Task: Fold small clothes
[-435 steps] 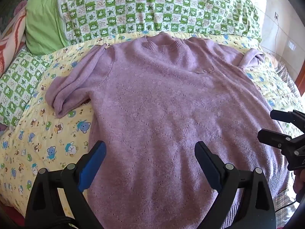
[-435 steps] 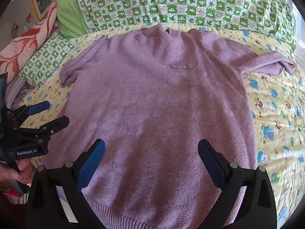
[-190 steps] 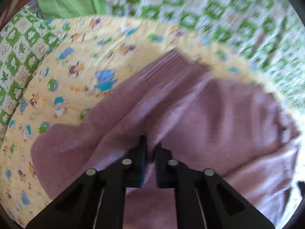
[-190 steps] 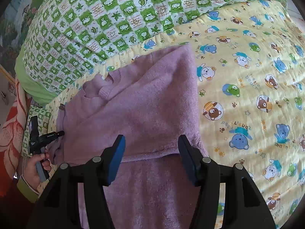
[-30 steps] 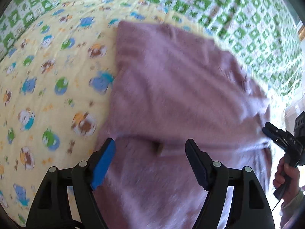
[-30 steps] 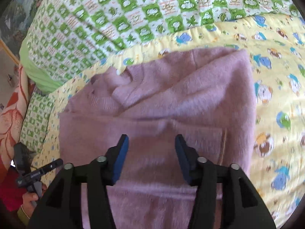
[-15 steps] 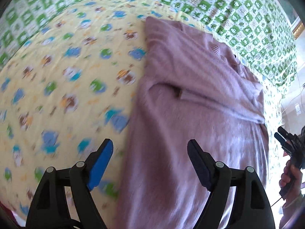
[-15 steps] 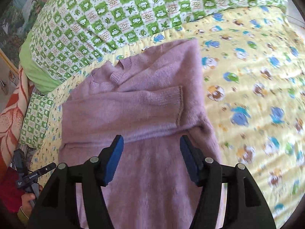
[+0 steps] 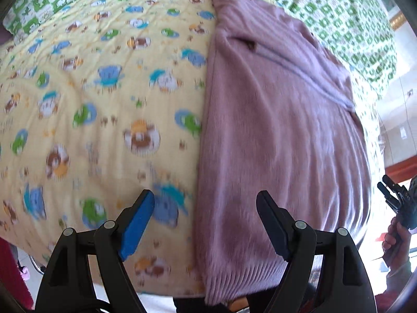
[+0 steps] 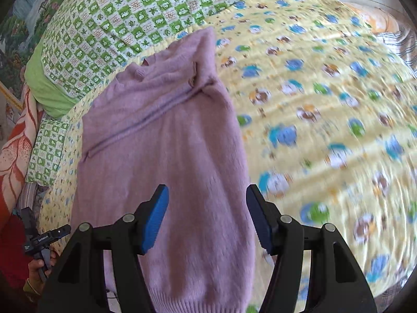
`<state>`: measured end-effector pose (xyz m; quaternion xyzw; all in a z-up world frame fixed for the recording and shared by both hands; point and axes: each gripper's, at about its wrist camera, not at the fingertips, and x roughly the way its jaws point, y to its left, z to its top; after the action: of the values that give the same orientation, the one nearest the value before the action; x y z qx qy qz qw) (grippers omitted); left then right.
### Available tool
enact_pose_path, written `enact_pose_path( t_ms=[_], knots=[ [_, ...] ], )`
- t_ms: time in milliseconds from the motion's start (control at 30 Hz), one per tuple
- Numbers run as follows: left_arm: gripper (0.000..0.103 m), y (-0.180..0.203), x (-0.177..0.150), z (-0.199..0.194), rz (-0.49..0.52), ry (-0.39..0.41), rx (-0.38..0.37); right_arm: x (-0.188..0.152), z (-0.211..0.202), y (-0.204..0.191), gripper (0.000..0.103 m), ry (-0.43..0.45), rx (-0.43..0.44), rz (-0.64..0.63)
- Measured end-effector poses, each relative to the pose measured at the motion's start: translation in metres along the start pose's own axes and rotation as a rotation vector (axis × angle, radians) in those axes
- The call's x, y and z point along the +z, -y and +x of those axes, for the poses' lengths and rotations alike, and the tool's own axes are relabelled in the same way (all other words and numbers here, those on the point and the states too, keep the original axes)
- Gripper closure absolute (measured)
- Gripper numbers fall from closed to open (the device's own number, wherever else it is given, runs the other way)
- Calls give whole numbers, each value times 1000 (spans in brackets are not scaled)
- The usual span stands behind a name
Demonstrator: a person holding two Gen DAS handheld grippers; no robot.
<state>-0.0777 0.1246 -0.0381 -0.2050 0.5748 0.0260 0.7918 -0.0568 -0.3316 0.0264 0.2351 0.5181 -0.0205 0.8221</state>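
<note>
Two grippers are hovering above the bed, both with jaws spread wide and holding nothing. The left gripper (image 9: 204,215) is straddling the sweater's left edge near the hem, one finger over the yellow quilt (image 9: 91,109), the other over the knit. The right gripper (image 10: 207,215) is sitting over the lower body of the purple sweater (image 10: 166,140), toward its right edge.

The sweater is lying lengthwise on the quilt, narrowed into a long strip with both sleeves folded across the chest, collar toward the green checked blanket (image 10: 125,13).

Only the right wrist view is showing the collar, the green pillow (image 10: 44,86) and the orange floral cloth (image 10: 13,151). Only the left wrist view is showing the ribbed hem hanging over the bed's near edge.

Each view is catching the opposite gripper small at the frame's edge, in a hand; its jaws are too small to judge there. The foreground of both views is smeared by motion blur, so the quilt's cartoon animals are losing detail.

The sweater is a soft, fuzzy knit with a ribbed hem; the quilt is stitched cotton, lightly puckered.
</note>
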Motion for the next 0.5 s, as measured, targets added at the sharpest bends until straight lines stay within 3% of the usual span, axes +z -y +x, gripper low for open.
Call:
enact_pose_path(
  t_ms=[267, 500],
  knots=[
    [18, -2, -45, -1, 8, -45, -65, -56, -19, 15, 40, -47, -10, -16],
    [18, 7, -60, 1, 62, -37, -66, -93, -24, 36, 40, -87, 23, 33]
  ],
)
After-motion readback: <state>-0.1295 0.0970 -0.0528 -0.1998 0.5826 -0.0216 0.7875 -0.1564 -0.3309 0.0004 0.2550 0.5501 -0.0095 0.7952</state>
